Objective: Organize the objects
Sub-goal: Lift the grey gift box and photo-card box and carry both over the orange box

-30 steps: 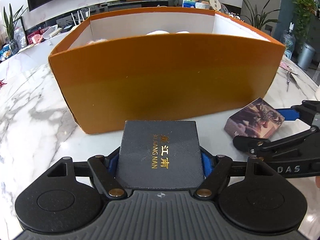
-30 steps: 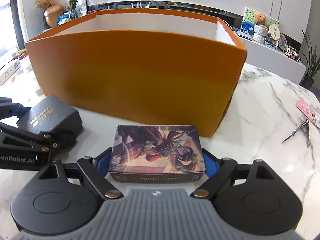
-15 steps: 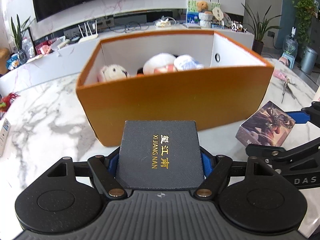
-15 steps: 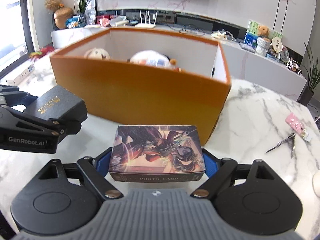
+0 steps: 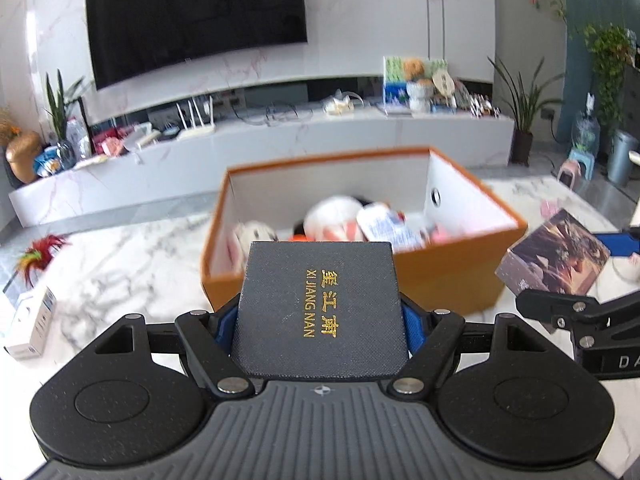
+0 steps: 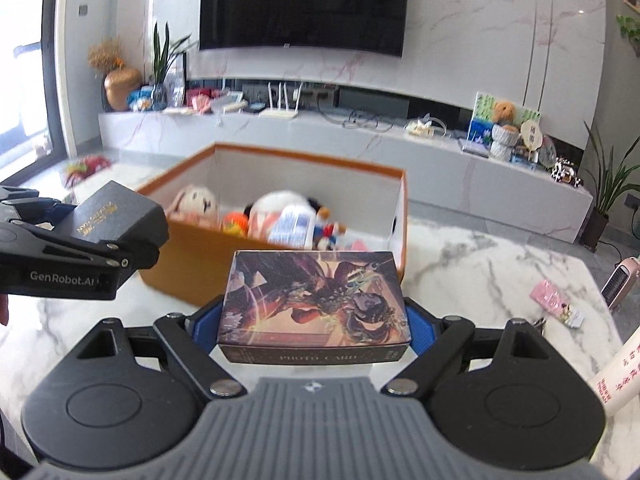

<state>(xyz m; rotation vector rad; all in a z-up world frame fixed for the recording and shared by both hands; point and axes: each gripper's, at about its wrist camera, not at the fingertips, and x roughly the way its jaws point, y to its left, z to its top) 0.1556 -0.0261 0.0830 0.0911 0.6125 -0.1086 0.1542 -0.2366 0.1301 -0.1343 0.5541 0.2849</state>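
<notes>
My left gripper (image 5: 320,312) is shut on a dark box with gold "XI JIANG NAN" lettering (image 5: 320,304), held above the table in front of the orange box (image 5: 440,280). My right gripper (image 6: 316,320) is shut on a photo card box with dark fantasy art (image 6: 316,300), also raised near the orange box (image 6: 192,268). The orange box is open and holds plush toys (image 5: 332,220) and a bottle (image 6: 292,224). Each gripper shows in the other's view: the right one (image 5: 560,264) with its card box, the left one (image 6: 112,220) with its dark box.
The marble table (image 5: 120,264) carries a small white carton (image 5: 30,320) and a red feathery item (image 5: 36,256) at left. Scissors and a pink packet (image 6: 552,296) lie at right, with a white bottle (image 6: 616,376) near the right edge. A TV console stands behind.
Both grippers have risen with their boxes. The orange box now sits lower and farther in view, and its contents have come into sight.
</notes>
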